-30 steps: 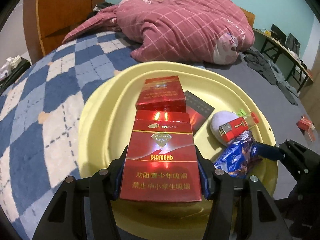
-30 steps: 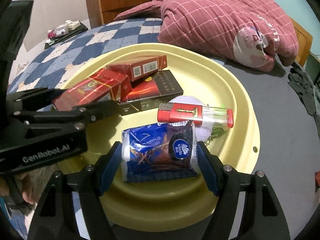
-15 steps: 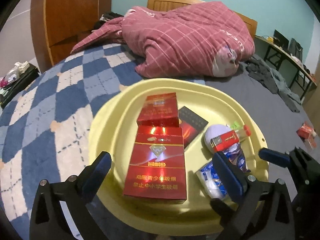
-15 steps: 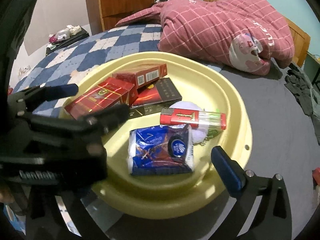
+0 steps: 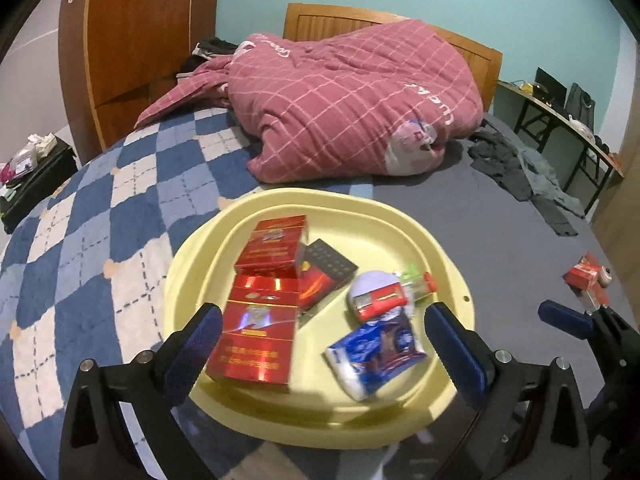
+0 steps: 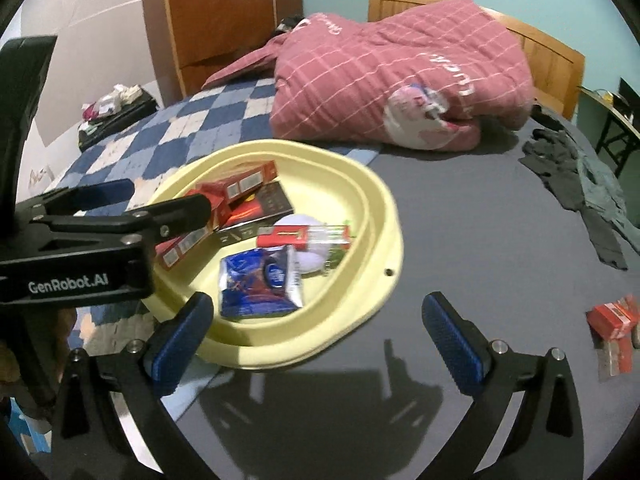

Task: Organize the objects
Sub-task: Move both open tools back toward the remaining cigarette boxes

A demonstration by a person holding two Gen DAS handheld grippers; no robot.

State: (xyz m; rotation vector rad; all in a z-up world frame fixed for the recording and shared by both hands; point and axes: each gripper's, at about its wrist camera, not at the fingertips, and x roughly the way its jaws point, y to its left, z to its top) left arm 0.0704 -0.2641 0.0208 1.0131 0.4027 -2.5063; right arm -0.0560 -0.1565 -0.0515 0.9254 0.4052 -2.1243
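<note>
A pale yellow basin sits on the bed. In it lie a red Diamond cigarette carton, a second red carton, a black box, a red lighter on a white round thing, and a blue snack packet. My left gripper is open and empty, above the basin's near rim. My right gripper is open and empty, at the basin's near right edge over the grey sheet.
A small red pack lies on the grey sheet right of the basin. A pink quilt is heaped at the bed's head. Dark clothes lie at the right. A checked blue blanket covers the left.
Both grippers opened, releasing the Diamond carton and the blue packet into the basin, then drew back. The right gripper also shifted right, off the basin.
</note>
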